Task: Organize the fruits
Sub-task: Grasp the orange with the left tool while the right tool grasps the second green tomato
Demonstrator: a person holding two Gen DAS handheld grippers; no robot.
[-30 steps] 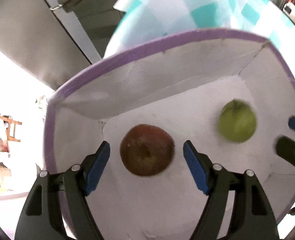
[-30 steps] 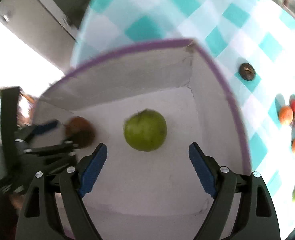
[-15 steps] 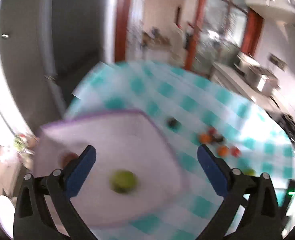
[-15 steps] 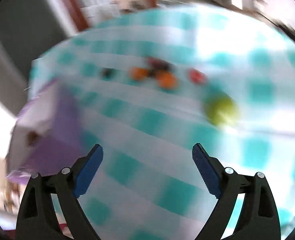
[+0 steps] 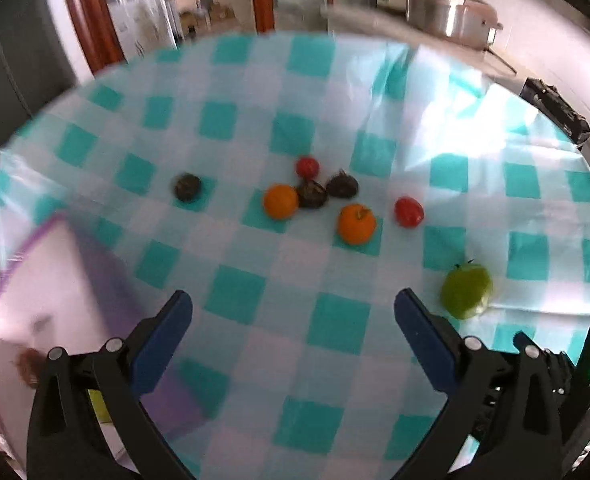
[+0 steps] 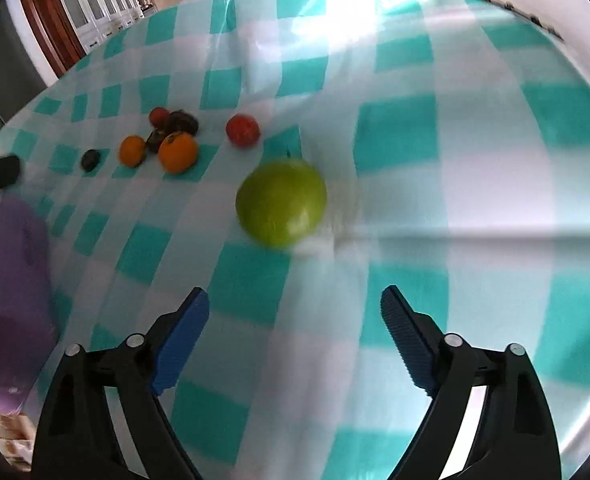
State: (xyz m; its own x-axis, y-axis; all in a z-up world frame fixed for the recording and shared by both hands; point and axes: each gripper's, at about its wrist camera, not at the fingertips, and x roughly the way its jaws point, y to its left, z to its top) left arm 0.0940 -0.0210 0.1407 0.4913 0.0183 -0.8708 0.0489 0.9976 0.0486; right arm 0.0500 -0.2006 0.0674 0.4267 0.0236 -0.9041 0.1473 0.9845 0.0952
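Left gripper [image 5: 293,312] over checked tablecloth [image 5: 335,80], jaws spread wide, nothing between. Purple-rimmed box [image 5: 51,280] at left edge, blurred, brown fruit [image 5: 29,364] inside. Mid-table cluster: two oranges [image 5: 281,201], [image 5: 356,224], two red fruits [image 5: 308,166], [image 5: 408,211], three dark fruits [image 5: 187,187], [image 5: 312,194], [image 5: 342,186]. Green apple [image 5: 466,291] lies apart, right of right fingertip [image 5: 411,312]. Metal pot [image 5: 451,12] on counter behind.
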